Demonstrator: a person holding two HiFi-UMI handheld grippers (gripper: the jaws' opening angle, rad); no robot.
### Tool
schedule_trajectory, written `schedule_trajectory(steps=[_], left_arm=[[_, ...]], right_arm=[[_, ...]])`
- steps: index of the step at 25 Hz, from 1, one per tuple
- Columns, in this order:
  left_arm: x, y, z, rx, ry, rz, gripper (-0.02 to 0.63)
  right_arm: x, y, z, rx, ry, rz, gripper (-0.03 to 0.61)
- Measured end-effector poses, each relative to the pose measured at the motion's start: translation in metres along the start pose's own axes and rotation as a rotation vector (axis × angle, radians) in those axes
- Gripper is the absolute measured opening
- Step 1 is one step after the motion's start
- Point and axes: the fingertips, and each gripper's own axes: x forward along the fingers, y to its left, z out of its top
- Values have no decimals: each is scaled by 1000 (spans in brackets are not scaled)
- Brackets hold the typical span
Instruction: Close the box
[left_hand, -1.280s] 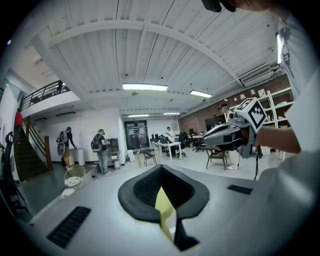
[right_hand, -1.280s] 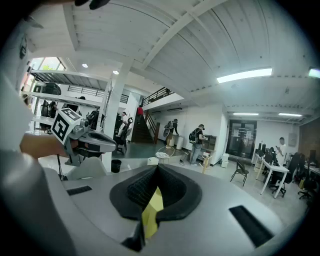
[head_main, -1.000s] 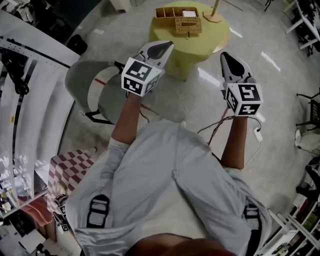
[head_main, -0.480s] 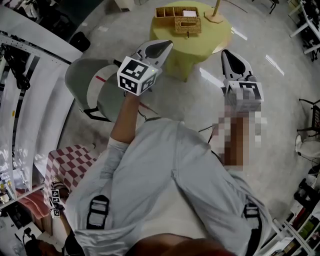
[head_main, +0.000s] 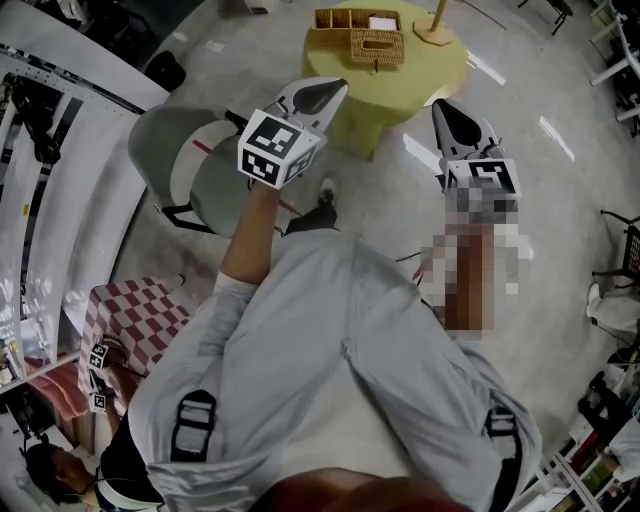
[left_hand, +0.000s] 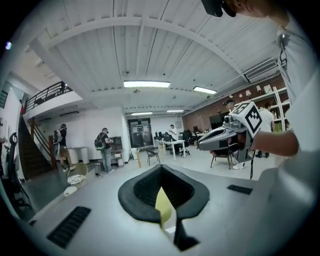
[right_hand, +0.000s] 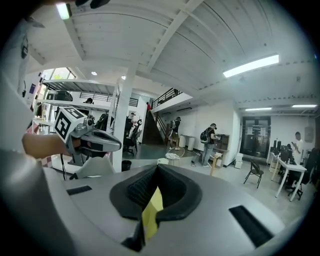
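Since the frame half a second earlier, both tongs have drifted slightly toward the yellow table, and a dark shoe has come into sight on the floor between them. Left tongs: jaws pressed together, with only a thin yellow strip showing at their seam in the left gripper view, and the marker cube behind them above the bare forearm. Right tongs: jaws likewise pressed together on the same kind of yellow strip, with nothing else between them. Both tongs are held in the air side by side, well apart, pointing toward the round yellow table. On its far part sits the woven box, clear of both tongs; whether its lid is up or down cannot be told. A wooden compartment tray stands just behind the box, and a wooden stand to its right. A grey chair stands on the floor left of the left tongs.
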Motion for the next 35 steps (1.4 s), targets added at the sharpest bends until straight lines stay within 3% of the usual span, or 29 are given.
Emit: schedule_trajectory(steps=[12,21,29,35], left_arm=[[24,22,-12,0,11,41,29],[74,74,-32,-15,27,42,29],[145,145,-43,-36,30,7,29],[196,196,-44,-35,46,-30,29]], right_arm=[[22,-21,-8,76,-16,50,23],[83,-51,-21,53,30,42,23],[164,-105,-29,79,73,-12,23],[218,-148,-22,58,95,-101,23]])
